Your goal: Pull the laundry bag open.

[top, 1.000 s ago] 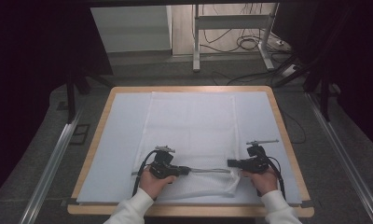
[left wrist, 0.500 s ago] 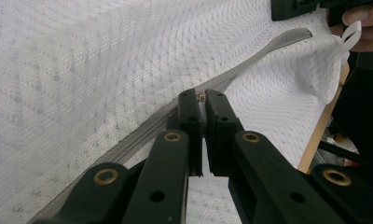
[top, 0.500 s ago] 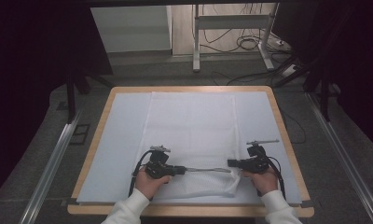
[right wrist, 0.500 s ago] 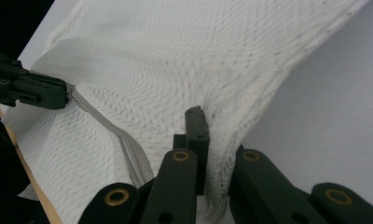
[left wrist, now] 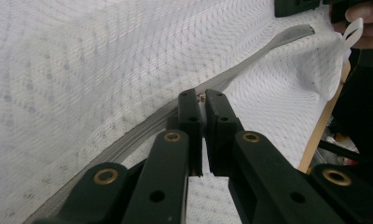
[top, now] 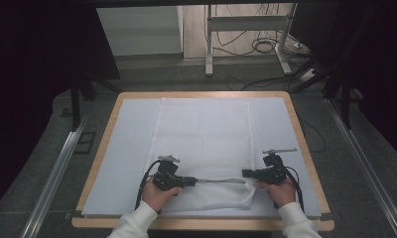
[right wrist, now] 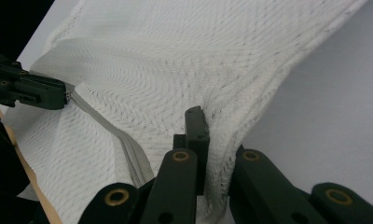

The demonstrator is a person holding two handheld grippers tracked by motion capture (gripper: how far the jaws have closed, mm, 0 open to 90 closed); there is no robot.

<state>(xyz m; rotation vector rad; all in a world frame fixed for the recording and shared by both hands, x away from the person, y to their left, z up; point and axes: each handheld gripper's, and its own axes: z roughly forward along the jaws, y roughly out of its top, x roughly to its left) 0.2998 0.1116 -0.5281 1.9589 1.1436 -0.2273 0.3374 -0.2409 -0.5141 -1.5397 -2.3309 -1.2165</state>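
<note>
My left gripper (top: 192, 182) pinches the zipper pull (left wrist: 202, 98) of the white mesh bag (top: 204, 134), low in the high view. My right gripper (top: 246, 173), lower right, is clamped on the bag's corner; the grey zipper (top: 219, 181) stretches between them.

This looks like a lab or recording room rather than a home. A wood-edged table (top: 305, 148) stands on grey carpet (top: 365, 208) between floor rails (top: 55, 171), ringed by black curtains (top: 37, 59), with loose cables (top: 266, 47) under a metal desk frame (top: 209, 39)
</note>
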